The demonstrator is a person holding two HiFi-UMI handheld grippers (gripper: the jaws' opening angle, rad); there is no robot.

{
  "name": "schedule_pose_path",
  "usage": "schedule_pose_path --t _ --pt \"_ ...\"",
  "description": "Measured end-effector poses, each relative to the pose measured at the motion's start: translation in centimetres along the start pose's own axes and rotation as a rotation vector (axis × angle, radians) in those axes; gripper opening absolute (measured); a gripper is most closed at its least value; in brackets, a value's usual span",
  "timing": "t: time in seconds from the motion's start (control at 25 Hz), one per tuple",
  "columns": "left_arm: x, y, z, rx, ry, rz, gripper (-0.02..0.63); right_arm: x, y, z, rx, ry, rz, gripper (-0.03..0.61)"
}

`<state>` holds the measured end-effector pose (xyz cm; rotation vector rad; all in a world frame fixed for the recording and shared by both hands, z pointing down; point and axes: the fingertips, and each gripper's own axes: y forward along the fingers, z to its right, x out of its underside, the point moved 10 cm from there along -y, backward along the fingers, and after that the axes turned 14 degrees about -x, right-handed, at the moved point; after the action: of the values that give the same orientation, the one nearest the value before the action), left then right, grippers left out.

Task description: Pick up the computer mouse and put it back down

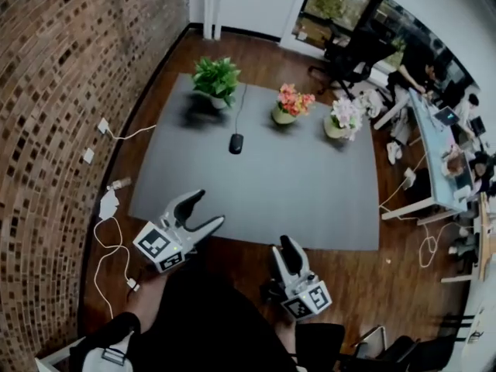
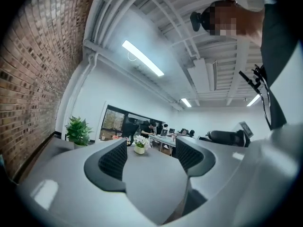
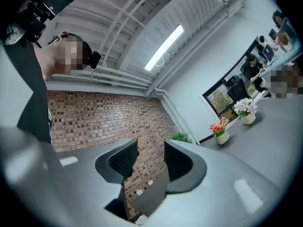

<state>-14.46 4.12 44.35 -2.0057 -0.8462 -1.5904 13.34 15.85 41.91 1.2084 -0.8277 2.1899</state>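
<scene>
A black computer mouse (image 1: 236, 142) lies on the grey table (image 1: 294, 184), toward the far side, and its cable runs away to the table's back edge. Both grippers hang off the near edge, well short of the mouse. My left gripper (image 1: 208, 208) is at the near left corner with its jaws spread and nothing between them; in the left gripper view the left gripper (image 2: 150, 156) points level across the tabletop. My right gripper (image 1: 285, 245) is below the near edge, open and empty; in the right gripper view the right gripper (image 3: 147, 159) faces the brick wall. The mouse shows in neither gripper view.
Three pots stand along the table's far side: a green plant (image 1: 215, 78), pink flowers (image 1: 291, 103) and white flowers (image 1: 341, 118). A brick wall (image 1: 54, 115) runs along the left, with cables and plugs (image 1: 108, 208) on the floor. Desks with seated people (image 1: 442, 130) are at the right.
</scene>
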Motion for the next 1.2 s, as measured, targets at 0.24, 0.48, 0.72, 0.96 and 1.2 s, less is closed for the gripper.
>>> schedule_pose_path --t 0.24,0.48,0.72,0.96,1.2 --pt "0.9 5.5 -6.7 -0.035 -0.007 -0.053 0.377 0.3 7.1 4.4 0.036 0.009 -0.051 0.150" --pt "3.9 10.1 -11.8 -0.084 -0.033 -0.147 0.387 1.1 11.4 7.4 0.066 0.030 -0.125 0.150" --pt "6.6 15.9 -13.7 -0.202 0.011 -0.272 0.407 0.4 10.9 14.1 0.046 0.083 -0.122 0.150" --pt "10.4 24.4 -14.1 -0.422 0.057 -0.400 0.425 -1.7 7.3 23.8 -0.014 0.140 -0.115 0.150" --pt "13.8 29.2 -16.1 -0.487 0.095 -0.520 0.425 -0.7 4.6 28.1 0.011 0.206 -0.085 0.150"
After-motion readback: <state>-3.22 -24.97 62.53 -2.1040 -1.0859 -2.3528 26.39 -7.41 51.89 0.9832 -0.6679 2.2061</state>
